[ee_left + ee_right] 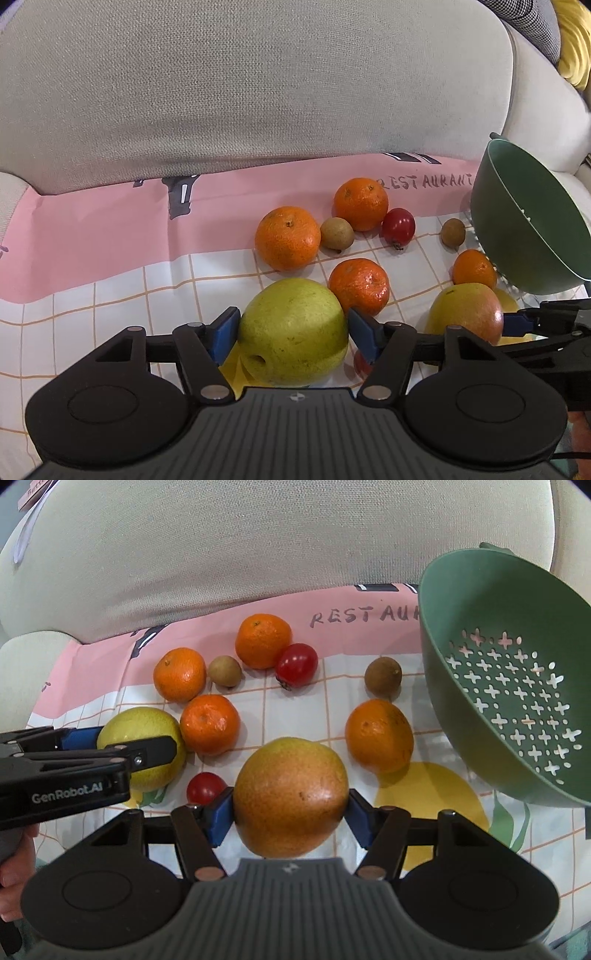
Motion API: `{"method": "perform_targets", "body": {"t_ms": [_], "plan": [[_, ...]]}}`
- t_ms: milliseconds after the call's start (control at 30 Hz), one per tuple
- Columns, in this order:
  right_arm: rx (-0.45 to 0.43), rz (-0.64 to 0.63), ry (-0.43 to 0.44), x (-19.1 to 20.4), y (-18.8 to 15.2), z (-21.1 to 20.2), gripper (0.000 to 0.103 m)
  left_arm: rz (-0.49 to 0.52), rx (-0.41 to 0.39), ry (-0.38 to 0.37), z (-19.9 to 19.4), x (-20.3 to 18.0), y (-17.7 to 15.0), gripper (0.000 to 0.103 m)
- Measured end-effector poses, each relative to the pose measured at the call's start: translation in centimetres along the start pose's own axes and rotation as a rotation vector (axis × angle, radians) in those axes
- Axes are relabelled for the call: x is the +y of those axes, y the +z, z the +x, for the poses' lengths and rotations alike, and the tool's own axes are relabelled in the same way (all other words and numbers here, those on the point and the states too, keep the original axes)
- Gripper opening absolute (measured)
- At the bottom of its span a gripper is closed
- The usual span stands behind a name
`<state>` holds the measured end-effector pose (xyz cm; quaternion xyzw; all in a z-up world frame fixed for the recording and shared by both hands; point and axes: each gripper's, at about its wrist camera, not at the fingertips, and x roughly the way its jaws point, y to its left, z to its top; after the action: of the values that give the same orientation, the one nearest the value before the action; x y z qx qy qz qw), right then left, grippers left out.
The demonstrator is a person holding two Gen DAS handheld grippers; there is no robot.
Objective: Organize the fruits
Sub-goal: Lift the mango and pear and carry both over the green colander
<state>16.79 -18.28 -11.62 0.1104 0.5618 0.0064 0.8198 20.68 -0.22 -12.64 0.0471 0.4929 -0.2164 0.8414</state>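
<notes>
My left gripper point(293, 328) has its blue pads against a green pear point(291, 332); tangerines point(288, 238) and a green colander point(532, 225) sit beyond on the cloth point(110, 295).

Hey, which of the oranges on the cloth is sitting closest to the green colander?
The orange just right of the fruit in the right gripper. It lies nearest the green colander, below the small brown fruit; the other three oranges cluster further left.

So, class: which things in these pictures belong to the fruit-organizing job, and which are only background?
Job:
- round yellow-green pear, in left gripper
- orange-red apple, in right gripper
- green perforated plastic colander
- orange tangerines
- red cherry tomatoes

Background:
- pink printed tablecloth
- beige fabric cushion
</notes>
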Motion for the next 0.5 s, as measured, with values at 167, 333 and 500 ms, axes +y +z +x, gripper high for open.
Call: {"method": "perform_targets", "body": {"t_ms": [167, 333, 500], "plan": [[0.002, -0.006, -0.001, 0.2, 0.1, -0.1, 0.061, -0.005, -0.002, 0.007, -0.2, 0.0, -0.1, 0.073], [0.0, -0.019, 0.006, 0.4, 0.1, -0.5, 0.061, 0.005, 0.002, 0.023, -0.5, -0.2, -0.4, 0.073], [-0.004, -0.043, 0.009, 0.6, -0.2, -1.2, 0.061, -0.015, 0.008, 0.028, -0.9, -0.4, -0.8, 0.073]]}}
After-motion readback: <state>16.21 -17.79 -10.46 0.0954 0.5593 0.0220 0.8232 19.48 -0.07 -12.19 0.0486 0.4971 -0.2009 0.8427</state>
